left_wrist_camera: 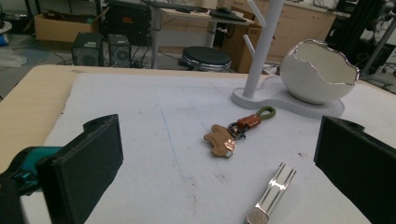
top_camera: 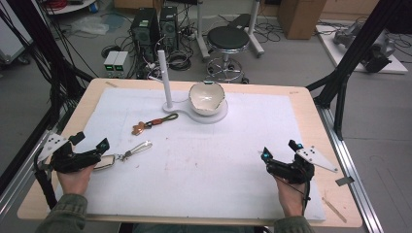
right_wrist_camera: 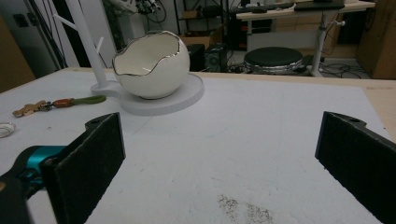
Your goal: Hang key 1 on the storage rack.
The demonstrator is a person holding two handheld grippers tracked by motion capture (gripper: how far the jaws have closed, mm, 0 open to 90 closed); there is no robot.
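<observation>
Robotics laboratory. Computer towers and loose cables occupy the floor. Black frame struts flank the table.

The egg-shaped bowl is white with a shiny silver edge. Its stand is white too. One keychain has a tan charm, an orange-brown strap and a green loop. The other keychain is shiny silver. The mat is white. Both grippers' jaws are black.

No text or label can be read
</observation>
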